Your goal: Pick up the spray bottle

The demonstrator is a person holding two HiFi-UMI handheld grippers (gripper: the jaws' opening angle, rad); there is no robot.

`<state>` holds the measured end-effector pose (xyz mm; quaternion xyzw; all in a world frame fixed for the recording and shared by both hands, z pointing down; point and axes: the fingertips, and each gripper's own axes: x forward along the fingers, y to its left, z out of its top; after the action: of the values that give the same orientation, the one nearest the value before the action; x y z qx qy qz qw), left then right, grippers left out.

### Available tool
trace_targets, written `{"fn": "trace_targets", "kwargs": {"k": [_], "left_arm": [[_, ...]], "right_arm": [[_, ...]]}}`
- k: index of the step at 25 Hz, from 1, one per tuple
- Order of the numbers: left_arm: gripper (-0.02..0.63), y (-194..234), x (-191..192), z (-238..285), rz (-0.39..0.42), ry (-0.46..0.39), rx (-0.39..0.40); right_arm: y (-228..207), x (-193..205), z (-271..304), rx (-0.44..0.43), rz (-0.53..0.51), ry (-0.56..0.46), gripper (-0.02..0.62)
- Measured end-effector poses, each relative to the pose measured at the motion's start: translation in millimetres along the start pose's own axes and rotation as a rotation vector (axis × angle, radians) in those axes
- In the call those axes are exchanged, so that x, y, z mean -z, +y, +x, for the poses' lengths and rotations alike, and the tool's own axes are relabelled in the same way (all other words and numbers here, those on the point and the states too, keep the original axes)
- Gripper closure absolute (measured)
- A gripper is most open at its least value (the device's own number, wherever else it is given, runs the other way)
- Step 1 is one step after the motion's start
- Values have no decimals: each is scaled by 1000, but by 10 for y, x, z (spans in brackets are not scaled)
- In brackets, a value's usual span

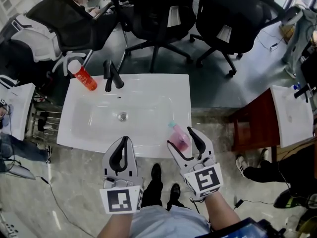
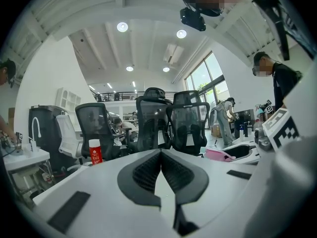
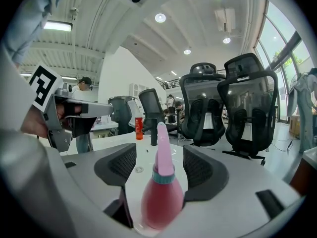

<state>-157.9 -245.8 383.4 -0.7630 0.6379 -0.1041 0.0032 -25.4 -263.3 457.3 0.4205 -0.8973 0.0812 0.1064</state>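
From the head view, the pink spray bottle [image 1: 179,138] stands on the front edge of the white sink [image 1: 99,135]. The right gripper [image 1: 180,137] has its two jaws around it. The left gripper [image 1: 123,141] waits just beside it.

In the left gripper view, the left gripper [image 2: 161,156] is closed and holds nothing.

In the right gripper view, the bottle [image 3: 162,195] sits between the wide-apart jaws of the right gripper [image 3: 159,155]. I think it is reached but not squeezed or lifted yet.
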Motion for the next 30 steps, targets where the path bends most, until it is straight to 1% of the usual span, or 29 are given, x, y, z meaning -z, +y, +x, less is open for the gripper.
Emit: {"fn": "trace_targets", "kwargs": {"k": [4,7,10,16,21,27,30], "left_arm": [[591,12,-3,14,-2,-3,0],[591,5,-6,21,-17,-2,-1],[591,8,9,34,-3,-3,1],[591,29,22,48,-2,0,-1],[591,43,39,51,-3,6,-4],[591,50,23,43,-2,3,-5],[591,41,32,42,-18,3,-7]], "right_arm": [[-11,-2,20,6,-3,6,293],[-20,6,24,5,-7,2,296],[-28,23,34,5,-8,11,301],[-27,36,57,6,-10,16,313],[-78,-4,87,28,-28,-27,324],[-51,20,73,20,-16,8,334],[-57,58,58,21,-9,22,341]]}}
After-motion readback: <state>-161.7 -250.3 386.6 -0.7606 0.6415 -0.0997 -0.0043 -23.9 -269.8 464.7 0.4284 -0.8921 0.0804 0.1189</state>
